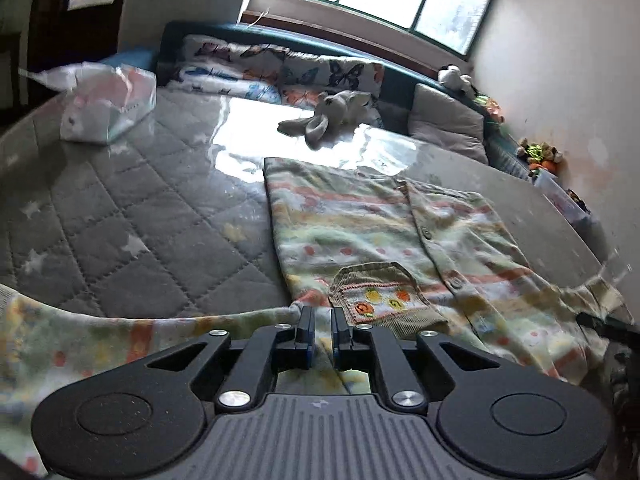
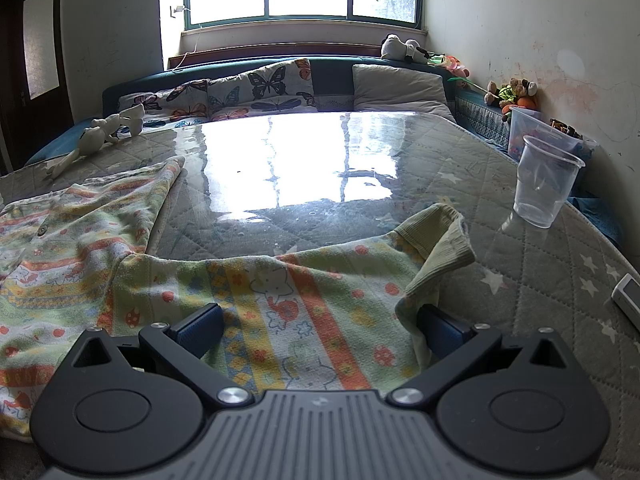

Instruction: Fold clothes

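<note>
A child's pyjama top, pastel stripes with cartoon prints, buttons and a corduroy pocket, lies flat on the quilted mattress. My left gripper is shut on the fabric at the base of one sleeve, which trails off to the left. In the right wrist view the other sleeve lies spread between the wide-apart fingers of my right gripper, which is open. Its green ribbed cuff is folded up just beyond the right finger.
A clear plastic cup stands near the mattress's right edge, with a plastic box behind it. A white device lies at the far right. A stuffed rabbit, a plastic bag and butterfly pillows sit further back.
</note>
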### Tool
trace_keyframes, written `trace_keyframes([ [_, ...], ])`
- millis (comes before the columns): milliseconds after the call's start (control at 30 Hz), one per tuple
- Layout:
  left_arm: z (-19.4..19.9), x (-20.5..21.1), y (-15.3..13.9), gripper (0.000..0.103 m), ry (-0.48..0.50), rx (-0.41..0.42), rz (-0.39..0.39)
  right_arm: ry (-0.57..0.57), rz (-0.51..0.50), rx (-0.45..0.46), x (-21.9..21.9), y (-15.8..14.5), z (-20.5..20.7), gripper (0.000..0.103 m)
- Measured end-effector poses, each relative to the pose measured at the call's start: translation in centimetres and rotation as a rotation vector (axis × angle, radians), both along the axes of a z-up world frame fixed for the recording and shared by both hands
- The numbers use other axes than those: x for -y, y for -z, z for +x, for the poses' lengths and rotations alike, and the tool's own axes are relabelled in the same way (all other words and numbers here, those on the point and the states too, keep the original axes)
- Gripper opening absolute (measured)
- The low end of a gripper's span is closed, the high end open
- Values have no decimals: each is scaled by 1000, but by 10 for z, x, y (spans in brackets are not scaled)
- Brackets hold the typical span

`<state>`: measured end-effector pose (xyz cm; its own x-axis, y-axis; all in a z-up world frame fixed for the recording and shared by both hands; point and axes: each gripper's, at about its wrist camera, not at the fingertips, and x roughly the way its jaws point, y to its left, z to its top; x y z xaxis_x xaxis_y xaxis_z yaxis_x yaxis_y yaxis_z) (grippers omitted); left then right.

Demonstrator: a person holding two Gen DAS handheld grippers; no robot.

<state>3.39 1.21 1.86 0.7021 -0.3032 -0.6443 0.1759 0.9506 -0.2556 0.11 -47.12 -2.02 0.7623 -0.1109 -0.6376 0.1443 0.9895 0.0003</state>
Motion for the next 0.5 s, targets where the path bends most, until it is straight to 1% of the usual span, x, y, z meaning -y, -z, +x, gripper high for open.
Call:
trace_keyframes([
  [67, -3, -1, 1, 10, 12, 2, 4, 0, 0, 0, 0, 0, 0, 103],
  [200, -30, 1, 4, 10, 62, 19, 70, 0, 0, 0, 0, 0, 0, 103],
  [267, -41, 0, 9, 10, 85, 15, 85, 0, 0, 0, 0, 0, 0, 103],
  [367, -56, -4, 12, 10, 100, 25, 117, 0, 0, 0, 0, 0, 0, 103],
  [500, -73, -18, 12, 11, 91, 29, 132, 0, 0, 0, 0, 0, 0, 103],
])
